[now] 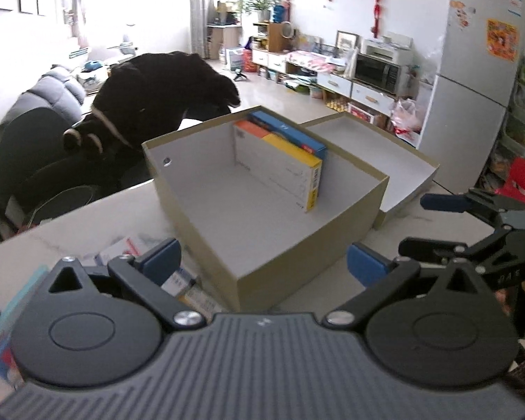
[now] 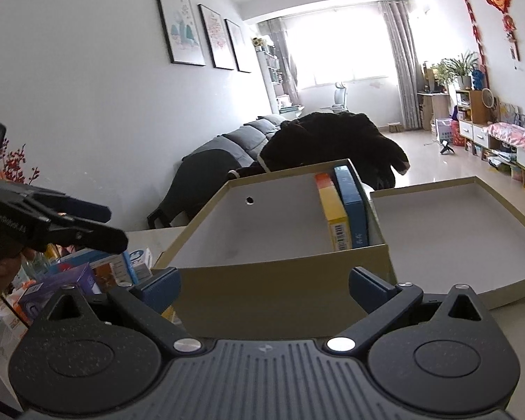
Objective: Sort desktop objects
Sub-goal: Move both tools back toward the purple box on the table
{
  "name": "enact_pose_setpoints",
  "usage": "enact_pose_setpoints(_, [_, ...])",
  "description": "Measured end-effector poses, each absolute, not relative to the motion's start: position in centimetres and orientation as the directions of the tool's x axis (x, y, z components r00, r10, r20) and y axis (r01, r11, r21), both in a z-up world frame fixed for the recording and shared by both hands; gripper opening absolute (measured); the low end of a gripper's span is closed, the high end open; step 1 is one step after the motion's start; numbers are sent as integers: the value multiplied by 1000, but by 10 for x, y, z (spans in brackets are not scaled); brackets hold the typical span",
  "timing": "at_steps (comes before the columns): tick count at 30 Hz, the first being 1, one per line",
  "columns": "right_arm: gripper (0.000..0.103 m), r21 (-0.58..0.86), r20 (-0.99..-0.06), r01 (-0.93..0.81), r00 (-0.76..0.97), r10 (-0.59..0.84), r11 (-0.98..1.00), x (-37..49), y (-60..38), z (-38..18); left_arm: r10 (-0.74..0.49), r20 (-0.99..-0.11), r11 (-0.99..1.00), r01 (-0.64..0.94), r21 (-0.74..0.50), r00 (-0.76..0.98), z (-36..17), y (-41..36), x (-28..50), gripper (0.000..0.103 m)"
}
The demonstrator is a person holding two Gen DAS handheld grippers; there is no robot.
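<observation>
Tabletop [image 1: 98, 217]: box [image 1: 262, 210] beyond left claw [image 1: 262, 260]

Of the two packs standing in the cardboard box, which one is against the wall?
The blue pack: it stands against the cardboard box's side wall, with the orange-and-yellow pack on its open side.

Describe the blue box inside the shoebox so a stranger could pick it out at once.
On the pale table stands an open tan shoebox with its lid lying beside it. Two flat boxes stand on edge against the wall nearest the lid. The blue box touches that wall; its neighbour, the yellow-and-orange box, faces the open space.
</observation>
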State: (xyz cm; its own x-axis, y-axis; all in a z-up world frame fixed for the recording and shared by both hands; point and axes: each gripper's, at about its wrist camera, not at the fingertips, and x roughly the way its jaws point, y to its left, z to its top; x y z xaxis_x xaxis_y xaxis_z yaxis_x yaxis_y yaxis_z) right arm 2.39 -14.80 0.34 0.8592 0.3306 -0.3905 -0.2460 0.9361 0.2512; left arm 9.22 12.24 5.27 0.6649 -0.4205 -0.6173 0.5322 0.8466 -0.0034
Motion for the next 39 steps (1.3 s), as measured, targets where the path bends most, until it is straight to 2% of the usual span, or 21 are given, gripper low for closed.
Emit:
enact_pose_setpoints(4, [102,232,-395,-268,853,342,935,17,-135,7,-366,-611,891,454,-12,702,41,140,74,103])
enact_pose_setpoints(12, [102,210,-401,-317,835,377,925,9,-112,5,-303,-582,950,292,-115,755,28,176,41,103])
enact_pose_setpoints(18, [102,169,-403,-372,819,408,913,12,-93,10,-130,-526,992,111,-68,841,28,197,3,103])
enact_pose_setpoints(23, [102,153,-397,-409,809,435,900,13,-80,12,-8,-502,995,-44,-91,865,18,219,-23,103])
enact_pose_setpoints(28, [102,159,-417,-444,779,468,882,16,-63,8,78,-534,991,-122,-48,842,6,234,-24,103])
enact_pose_setpoints(32, [102,170,-405,-468,769,494,867,14,-52,9,120,-526,988,-151,-17,842,2,242,-28,103])
enact_pose_setpoints(39, [102,165,-409,-544,722,559,823,15,-25,4,136,-515,977,-201,-74,846,-10,266,-34,103])
